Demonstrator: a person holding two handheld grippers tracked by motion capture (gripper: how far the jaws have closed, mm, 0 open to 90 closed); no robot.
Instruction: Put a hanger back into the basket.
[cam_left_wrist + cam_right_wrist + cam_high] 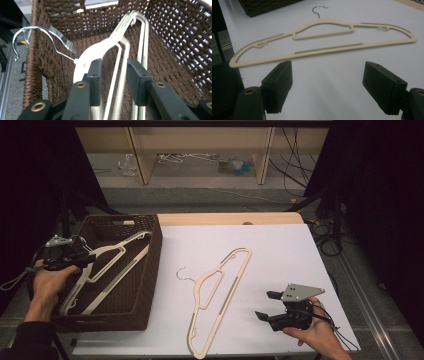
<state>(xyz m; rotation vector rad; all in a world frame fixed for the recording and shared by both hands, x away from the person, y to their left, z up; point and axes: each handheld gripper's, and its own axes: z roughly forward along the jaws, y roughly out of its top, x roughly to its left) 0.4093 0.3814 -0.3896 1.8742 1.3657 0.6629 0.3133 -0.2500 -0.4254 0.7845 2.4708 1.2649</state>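
At far left, left claw (85,258) hovers over brown wicker basket (150,270), jaws apart astride neck of cream hanger (100,53) lying inside, apparently just placed or about to be lifted. Mid-surface, second hanger (220,295) lies flat on white surface (280,250). Right claw (265,306), jaws wide apart, faces it; likely next pick needs low approach to thin bar. Ample open room around.

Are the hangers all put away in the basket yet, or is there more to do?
Halfway, it seems. One cream hanger already lies inside the brown wicker basket, and the left tongs are at it, jaws open around its neck, so it looks let go or nearly. The second hanger lies flat on the white table. The right tongs wait open beside it, not touching.
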